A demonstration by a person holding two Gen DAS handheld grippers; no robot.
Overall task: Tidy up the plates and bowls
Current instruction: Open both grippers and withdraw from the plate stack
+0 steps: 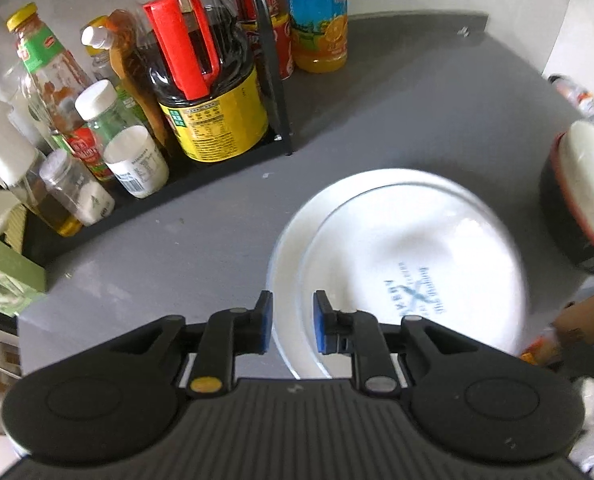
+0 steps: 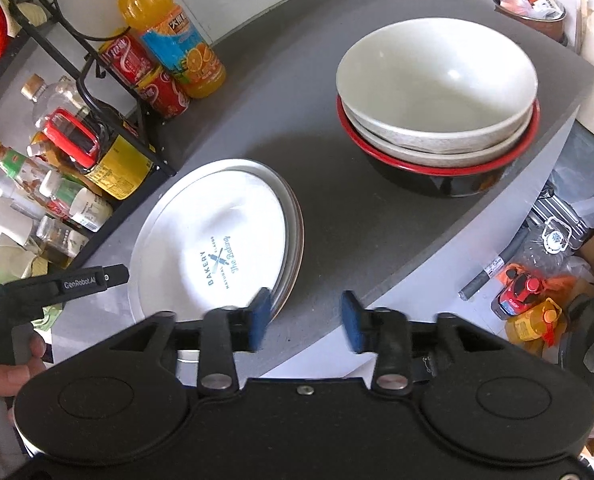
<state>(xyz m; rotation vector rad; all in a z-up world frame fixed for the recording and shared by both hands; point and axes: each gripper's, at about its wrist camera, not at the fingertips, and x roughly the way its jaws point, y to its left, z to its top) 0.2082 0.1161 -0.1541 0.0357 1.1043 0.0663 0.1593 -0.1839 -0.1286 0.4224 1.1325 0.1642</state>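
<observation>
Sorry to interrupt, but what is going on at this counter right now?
A person holding a gripper in each hand is tidying dishes on the grey counter. The plates sit in one stack, the bowls nested in another beside it. The left gripper is open near the plates' edge; the right gripper is open and holds nothing.

Bare counter [image 2: 337,208] lay open between the stacked plates [image 2: 217,240] and the nested bowls [image 2: 437,92]. A bottle rack [image 1: 273,80] blocked the left side; an orange juice bottle [image 2: 169,36] stood behind.
</observation>
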